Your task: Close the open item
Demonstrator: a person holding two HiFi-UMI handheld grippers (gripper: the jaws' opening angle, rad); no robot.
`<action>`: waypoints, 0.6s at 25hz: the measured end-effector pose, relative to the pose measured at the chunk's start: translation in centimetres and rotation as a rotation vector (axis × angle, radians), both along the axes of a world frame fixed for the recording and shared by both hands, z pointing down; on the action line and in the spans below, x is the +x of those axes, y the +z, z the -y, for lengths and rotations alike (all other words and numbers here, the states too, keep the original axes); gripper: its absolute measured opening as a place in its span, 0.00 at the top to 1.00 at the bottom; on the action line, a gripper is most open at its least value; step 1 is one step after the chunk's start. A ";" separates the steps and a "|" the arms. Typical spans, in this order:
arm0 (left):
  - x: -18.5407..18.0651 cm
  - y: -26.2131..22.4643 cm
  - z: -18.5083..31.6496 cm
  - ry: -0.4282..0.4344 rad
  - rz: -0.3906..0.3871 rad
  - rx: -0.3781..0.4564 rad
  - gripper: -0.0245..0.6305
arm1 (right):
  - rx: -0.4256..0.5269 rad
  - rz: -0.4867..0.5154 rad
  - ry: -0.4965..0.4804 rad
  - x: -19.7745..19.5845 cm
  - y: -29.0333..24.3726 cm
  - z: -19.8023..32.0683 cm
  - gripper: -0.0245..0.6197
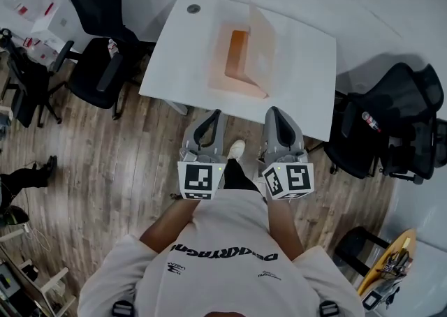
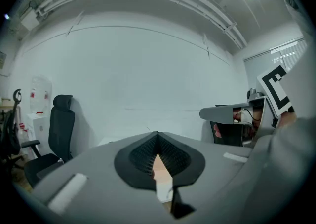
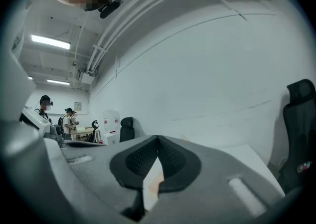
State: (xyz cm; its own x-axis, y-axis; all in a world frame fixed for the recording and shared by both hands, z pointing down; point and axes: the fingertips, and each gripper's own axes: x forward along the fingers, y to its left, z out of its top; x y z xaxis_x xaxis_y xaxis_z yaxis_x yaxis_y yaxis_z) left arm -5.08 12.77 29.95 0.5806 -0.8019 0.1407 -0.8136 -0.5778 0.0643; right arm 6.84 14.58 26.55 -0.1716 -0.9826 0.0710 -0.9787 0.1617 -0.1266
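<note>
Two hand-held grippers are level with each other close in front of the person's body, above the wooden floor [image 1: 126,169] and short of the table's near edge. The left gripper [image 1: 208,123] has its jaws clenched: in the left gripper view [image 2: 157,136] the tips meet, and only a narrow tear-shaped gap remains below them. No object is between the jaws. The right gripper [image 1: 283,121] is in the same condition: in the right gripper view [image 3: 157,139] the tips are together and grasp nothing. Each gripper points toward the table.

The white table [image 1: 307,78] stands directly ahead of both grippers. The translucent orange box [image 1: 237,57] rests on it, about midway along the near edge and close to that edge. Its lid [image 1: 264,43] is raised, standing up along the box's right side, so the box is open. Neither gripper touches the box or the lid. A small round dark fitting [image 1: 193,9] sits near the far left corner of the table; its type cannot be determined.

One black office chair [image 1: 98,64] stands beside the table's left edge. Another black chair [image 1: 391,127] stands beside the right edge.
</note>
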 end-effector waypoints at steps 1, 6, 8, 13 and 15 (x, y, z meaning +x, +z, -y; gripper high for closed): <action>0.2 0.3 0.6 -0.002 0.005 -0.002 0.96 | -0.002 0.003 -0.001 0.4 0.3 0.7 0.96; 1.2 0.9 3.9 -0.037 0.032 -0.003 0.96 | -0.005 0.025 -0.013 2.5 1.1 4.3 0.96; 1.8 0.9 5.5 -0.052 0.044 -0.002 0.96 | -0.003 0.033 -0.025 3.2 1.1 6.0 0.96; 3.0 1.0 9.0 -0.092 0.072 -0.009 0.96 | -0.013 0.052 -0.068 4.4 1.6 9.9 0.96; 3.5 1.2 10.1 -0.108 0.082 -0.016 0.96 | -0.021 0.056 -0.081 5.0 1.8 11.2 0.96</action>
State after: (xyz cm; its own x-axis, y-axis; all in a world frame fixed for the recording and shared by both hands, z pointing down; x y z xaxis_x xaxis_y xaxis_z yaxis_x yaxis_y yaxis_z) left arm -1.62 2.68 31.11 0.4770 -0.8564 0.1975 -0.8740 -0.4860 0.0032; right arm 11.84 3.39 28.36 -0.2551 -0.9636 0.0797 -0.9537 0.2372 -0.1847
